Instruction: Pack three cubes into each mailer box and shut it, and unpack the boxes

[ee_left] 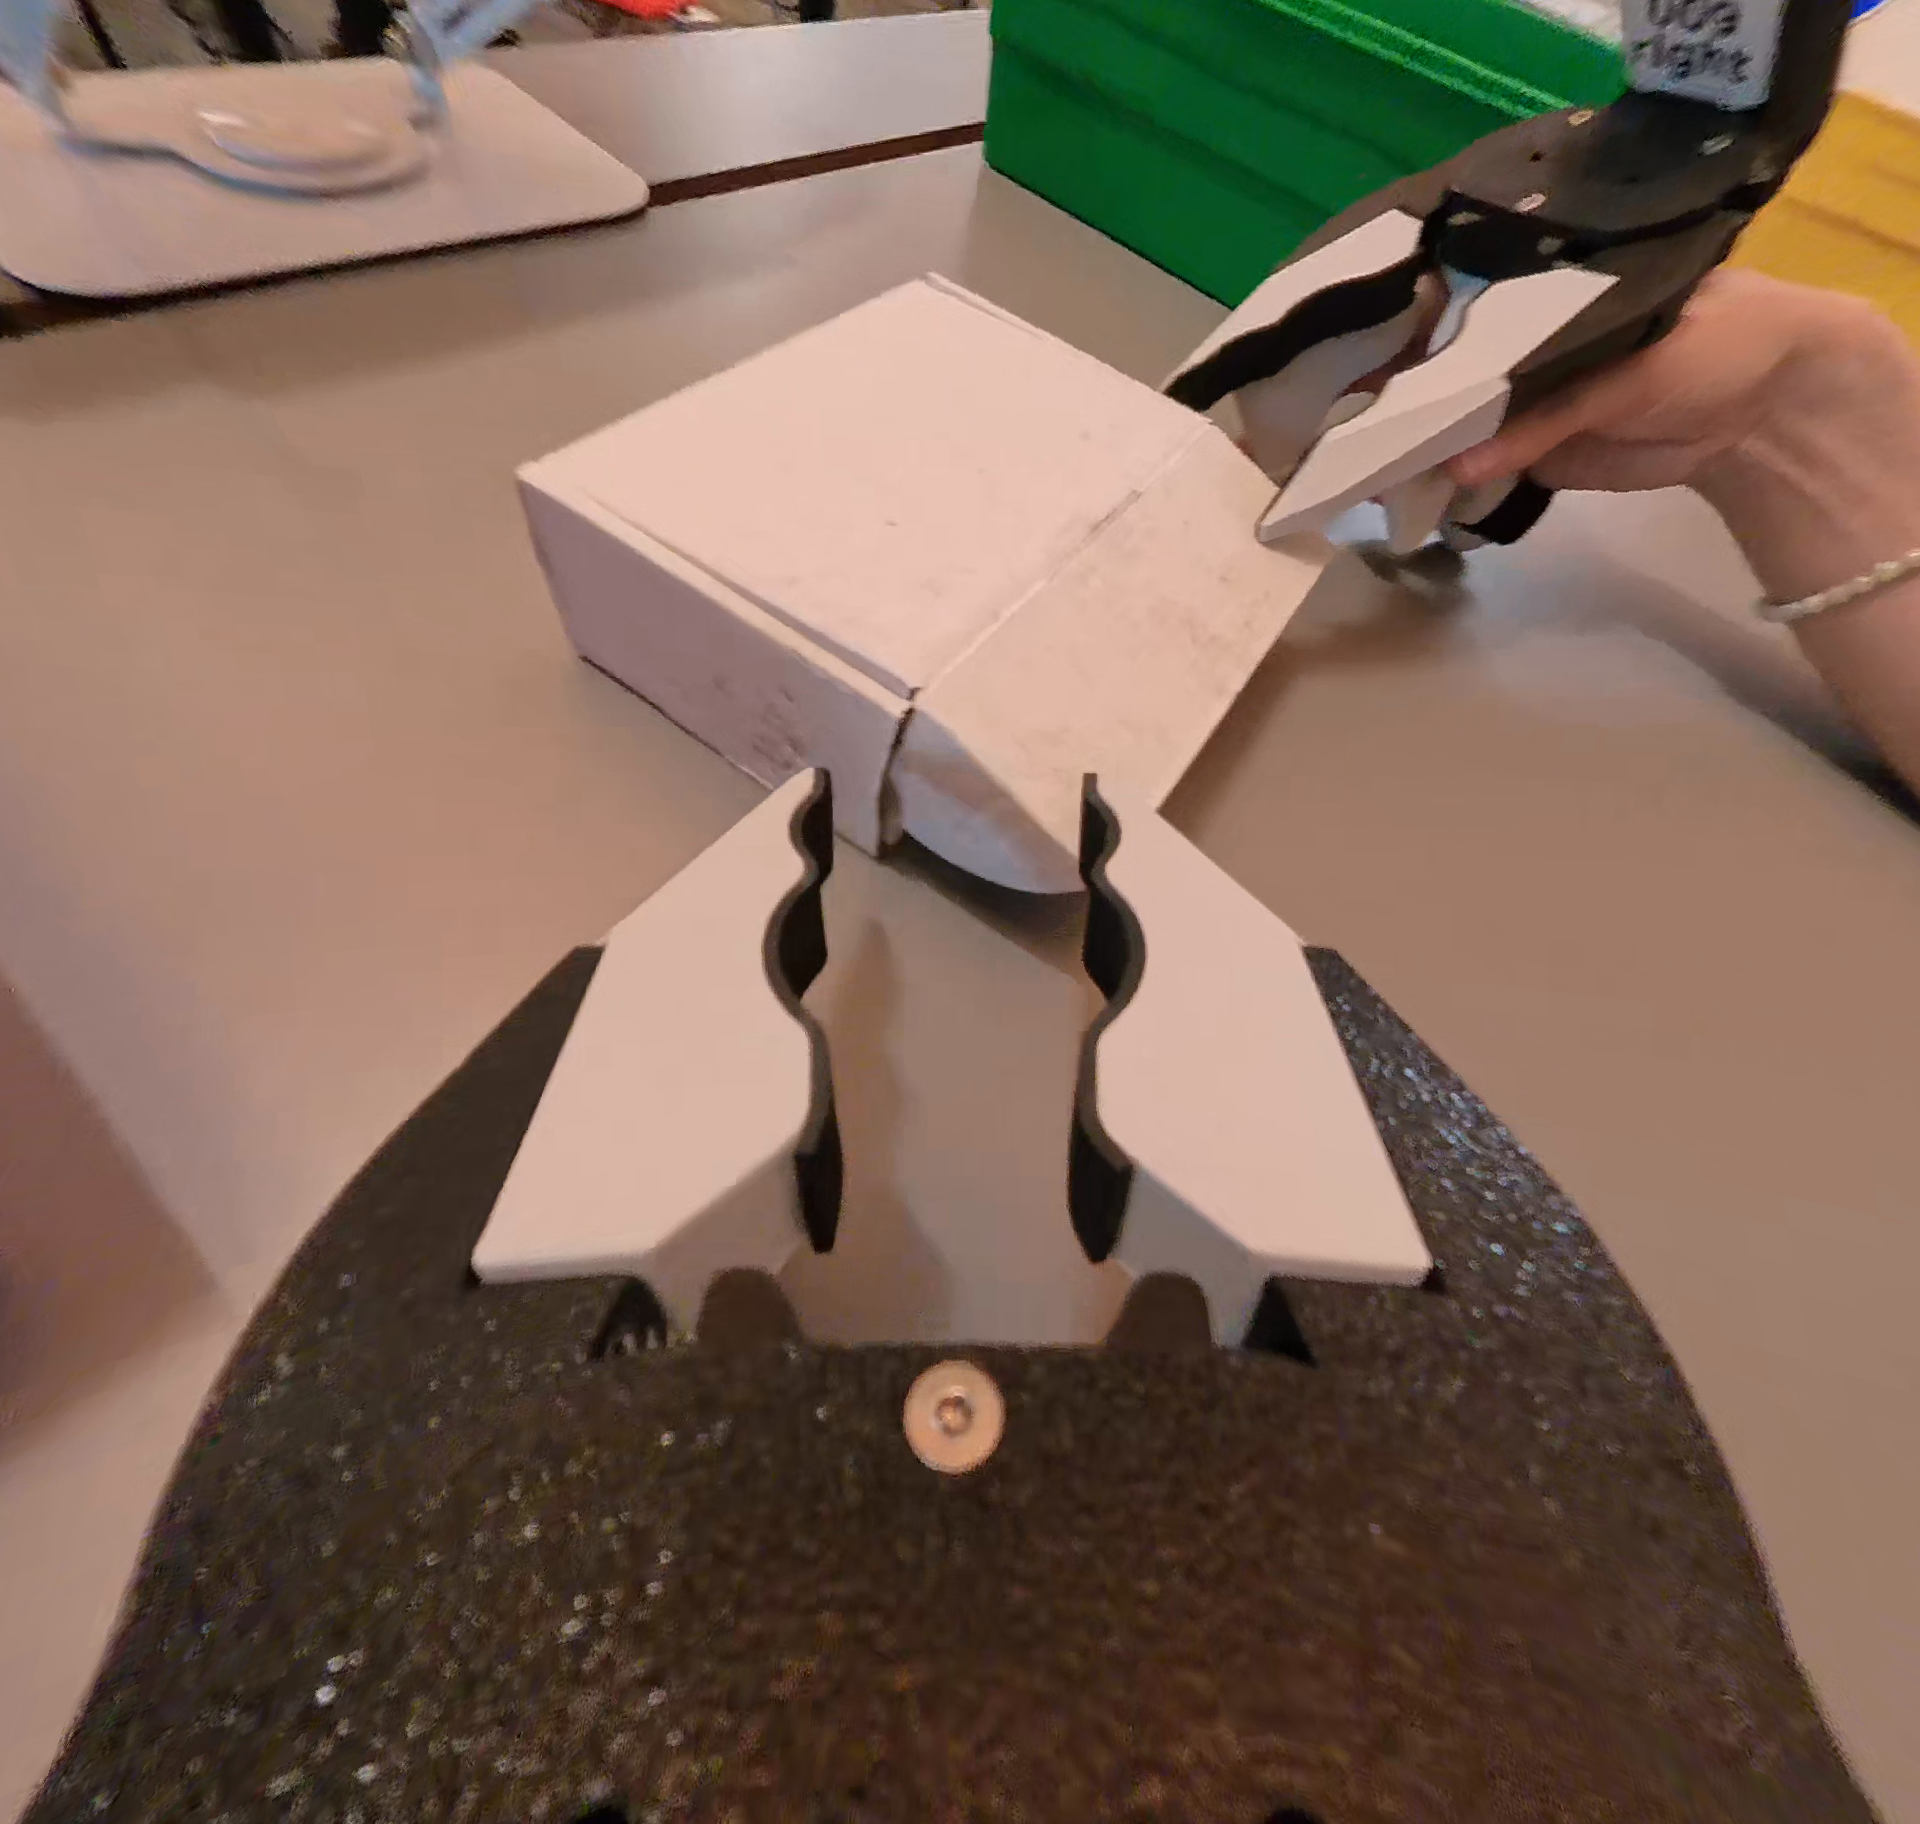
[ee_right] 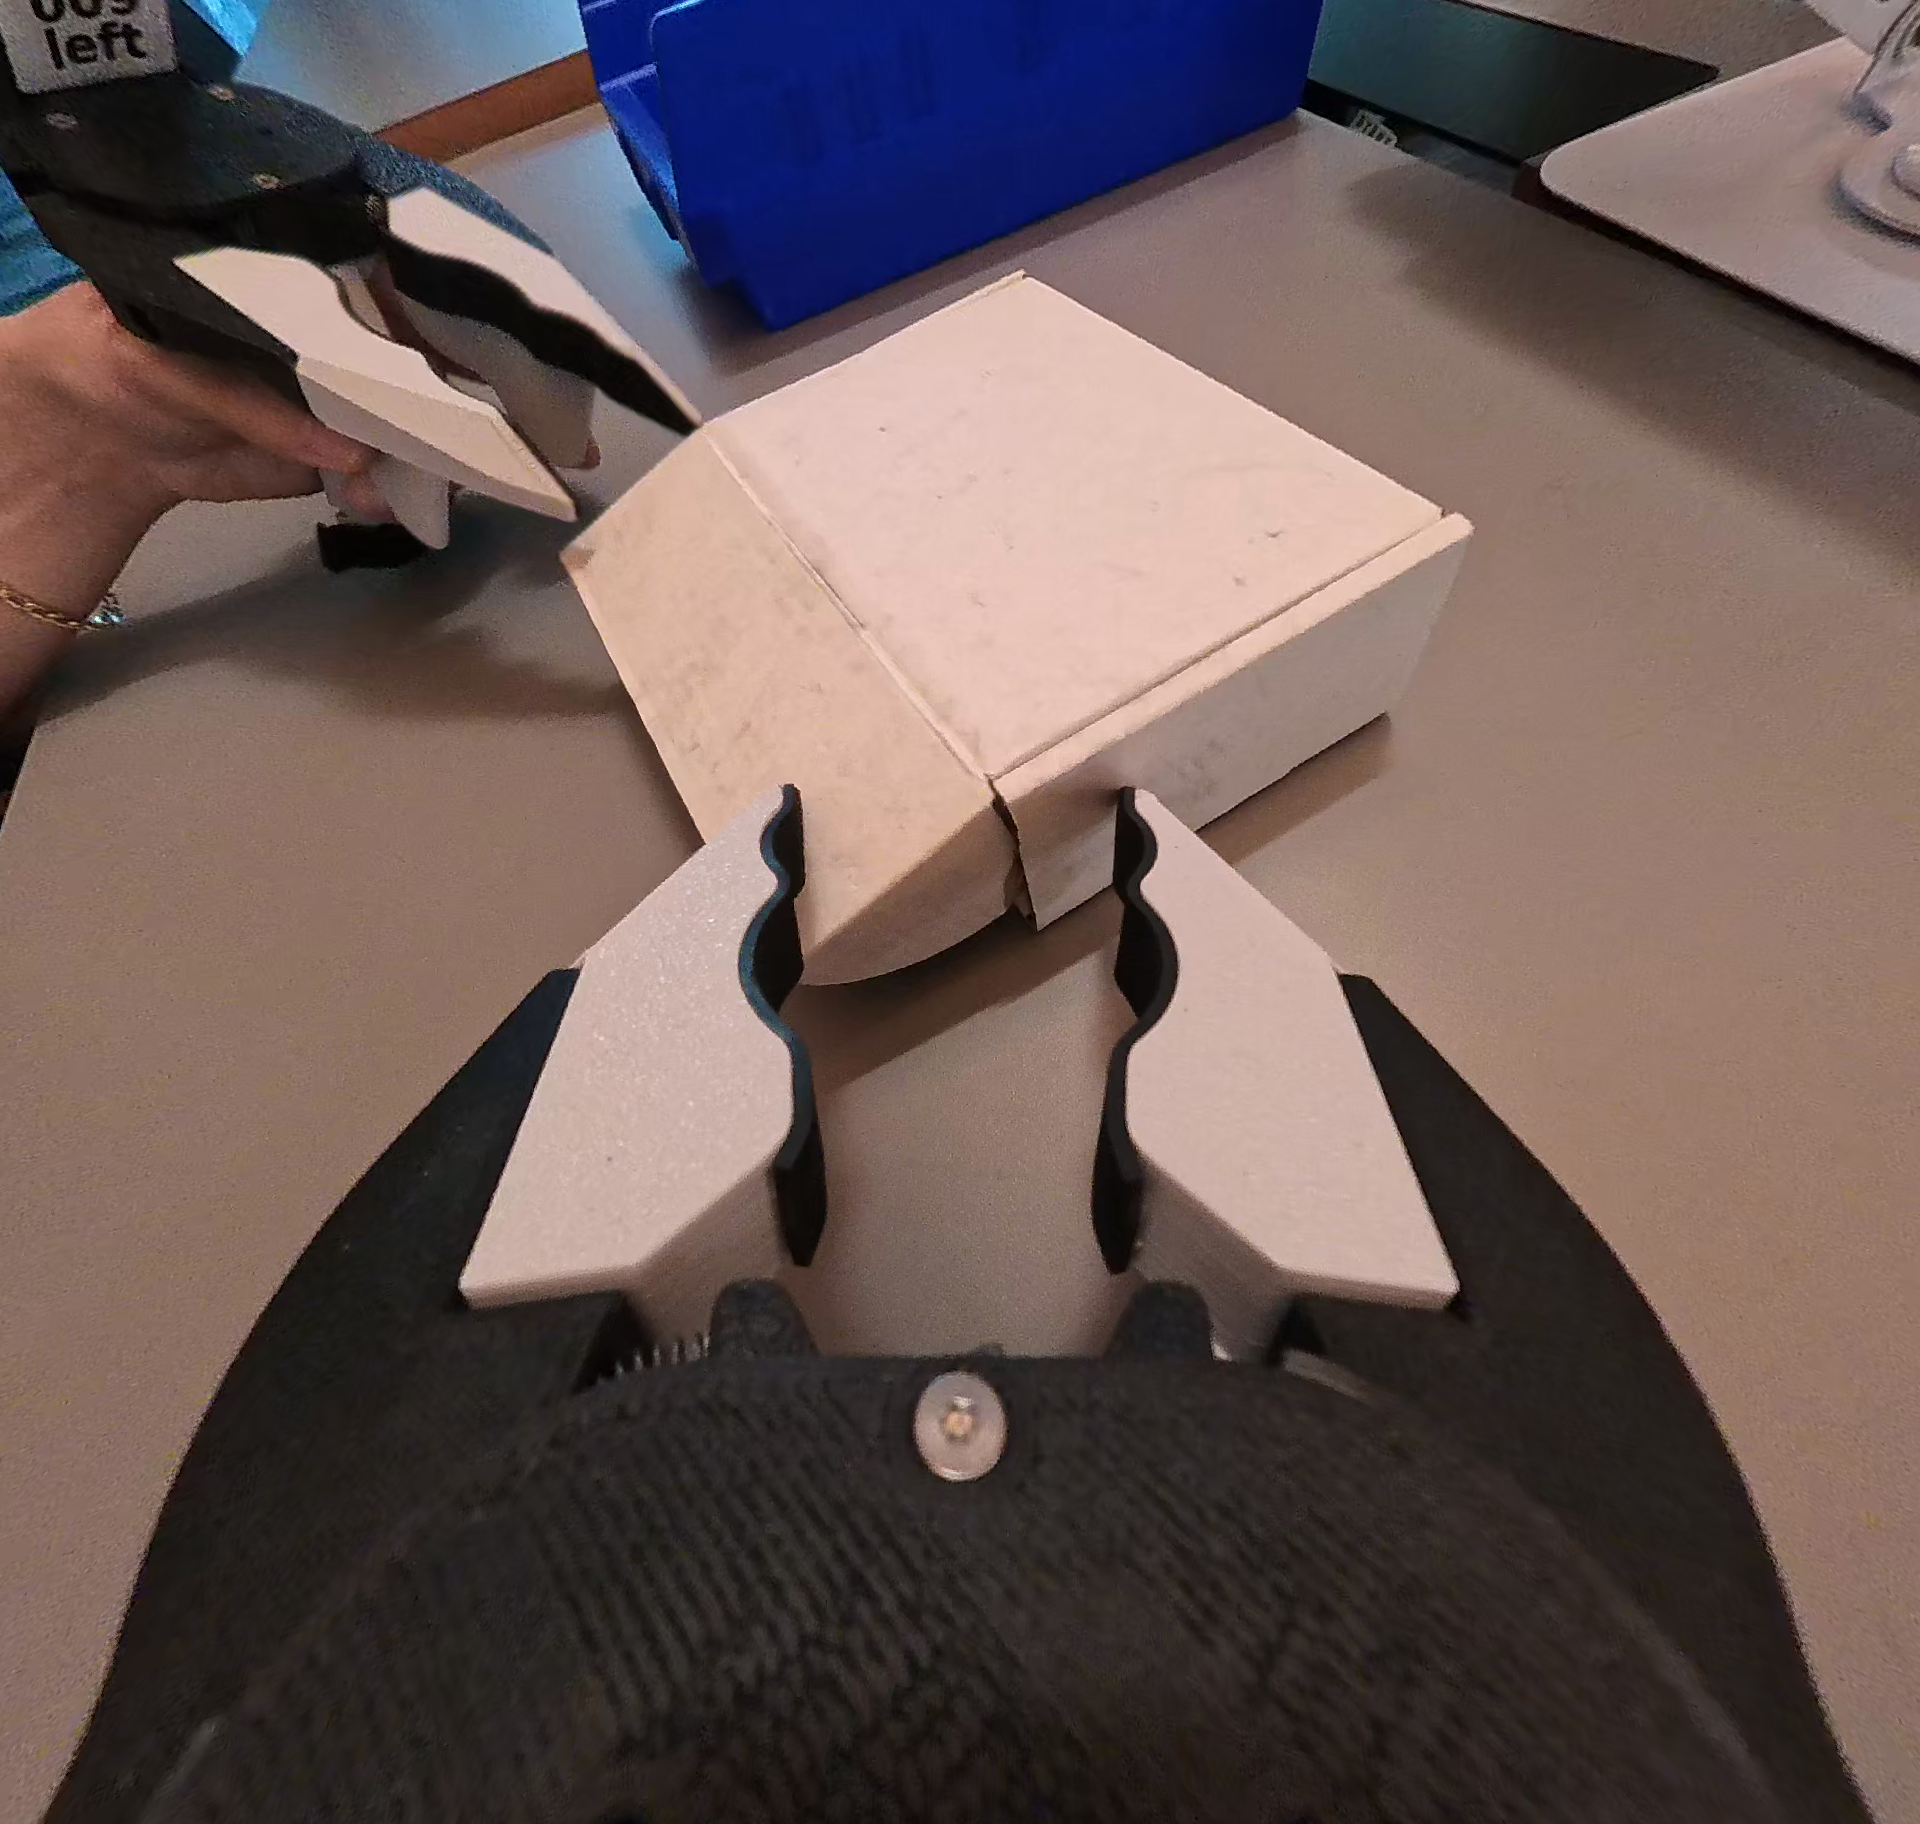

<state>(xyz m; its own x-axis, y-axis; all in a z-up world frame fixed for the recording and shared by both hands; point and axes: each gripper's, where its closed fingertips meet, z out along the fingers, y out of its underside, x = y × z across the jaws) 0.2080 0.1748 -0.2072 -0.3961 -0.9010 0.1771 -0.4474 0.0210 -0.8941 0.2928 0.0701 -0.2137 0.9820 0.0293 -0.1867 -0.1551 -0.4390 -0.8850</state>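
Note:
A white cardboard mailer box (ee_left: 883, 486) lies on the grey table with its lid down over the body; it also shows in the right wrist view (ee_right: 1049, 517). The lid's front flap (ee_left: 1122, 631) sticks out and slopes down, untucked, with a rounded side tab (ee_left: 977, 839) at its corner. My left gripper (ee_left: 956, 798) is open, its fingertips at one front corner of the box. My right gripper (ee_right: 956, 808) is open at the other front corner, around the flap's end (ee_right: 821, 735). No cubes are visible.
A green bin (ee_left: 1247, 101) stands behind the box in the left wrist view. A blue bin (ee_right: 935, 81) stands behind it in the right wrist view. A white stand base (ee_left: 312, 174) with a clear holder sits on the neighbouring table. A person's hands (ee_left: 1683, 392) hold both grippers.

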